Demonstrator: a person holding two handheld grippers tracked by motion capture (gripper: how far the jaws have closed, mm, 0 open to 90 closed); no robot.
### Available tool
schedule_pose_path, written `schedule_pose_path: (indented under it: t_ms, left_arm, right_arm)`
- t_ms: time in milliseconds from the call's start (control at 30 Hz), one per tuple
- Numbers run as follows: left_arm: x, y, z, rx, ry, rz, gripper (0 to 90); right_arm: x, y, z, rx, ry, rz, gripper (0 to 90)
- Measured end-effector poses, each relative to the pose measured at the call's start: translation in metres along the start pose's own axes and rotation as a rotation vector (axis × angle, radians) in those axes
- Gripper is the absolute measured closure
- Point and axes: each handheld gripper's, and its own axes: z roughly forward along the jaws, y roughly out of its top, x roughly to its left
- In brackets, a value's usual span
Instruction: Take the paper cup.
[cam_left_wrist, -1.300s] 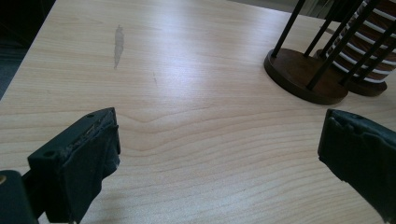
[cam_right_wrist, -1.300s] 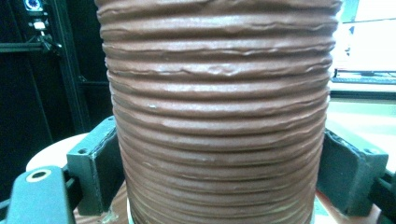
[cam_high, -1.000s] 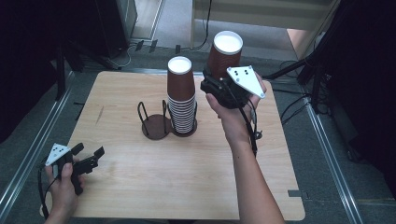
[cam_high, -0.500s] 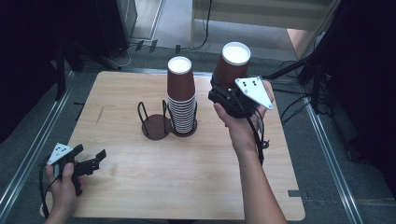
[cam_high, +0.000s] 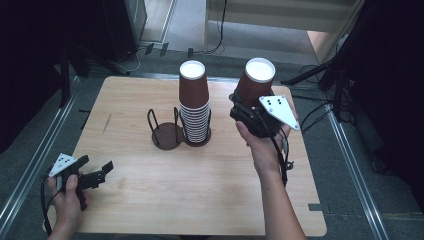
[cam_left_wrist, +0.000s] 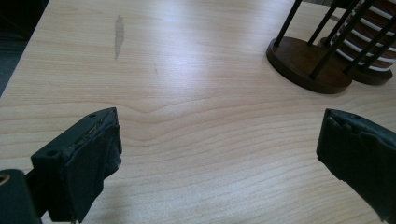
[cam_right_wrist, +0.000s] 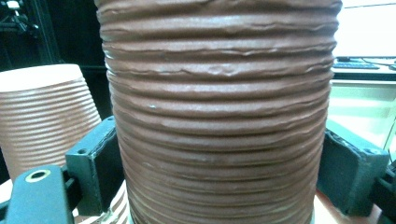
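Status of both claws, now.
Left claw: open, jaws just widened, nothing between them, above the table.
Right claw: closed on a brown paper cup, upside down, beside the cup stack.

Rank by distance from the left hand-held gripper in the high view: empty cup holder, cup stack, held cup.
From the left hand-held gripper, at the table's near left:
1. Empty cup holder, table centre.
2. Cup stack, just right of the holder.
3. Held cup, in the right hand-held gripper, far right.
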Motion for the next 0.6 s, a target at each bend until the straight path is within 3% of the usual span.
schedule_pose_path:
  t_ms: [600]
  left_arm:
    - [-0.003, 0.0, 0.0, 0.0, -0.007, 0.02, 0.4]
  right_arm:
    - [-0.014, -0.026, -0.017, 0.027, -0.024, 0.01, 13.9]
